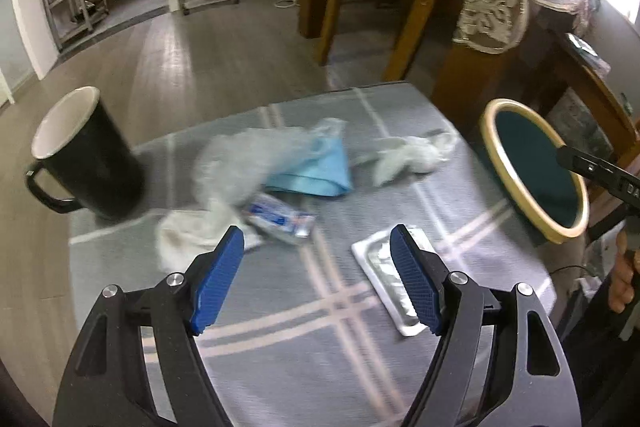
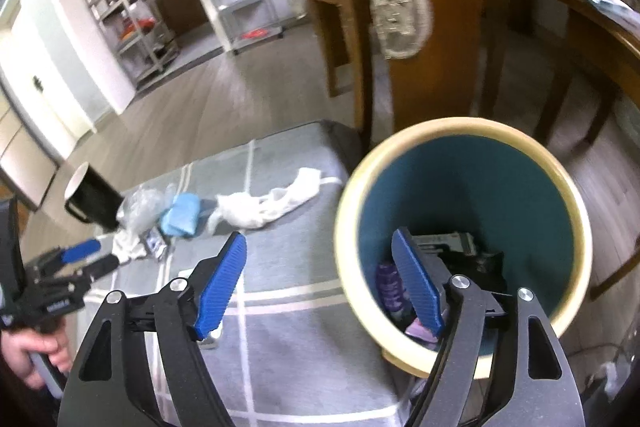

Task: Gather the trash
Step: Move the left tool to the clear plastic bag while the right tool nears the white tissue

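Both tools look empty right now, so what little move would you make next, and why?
Probably lower the open left tool onto the foil packet lying flat on the grey cloth just under its right finger. It looks like the nearest piece of trash, and the bin beside the cloth already holds a few scraps, so it seems to go there.

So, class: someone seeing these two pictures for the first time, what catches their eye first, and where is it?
Probably the bin, teal inside with a cream rim, standing at the right edge of the grey checked table with some rubbish already in it. Next, the litter in the middle of the table: a clear bag, a blue cloth and white tissue. A black mug stands at the left corner.
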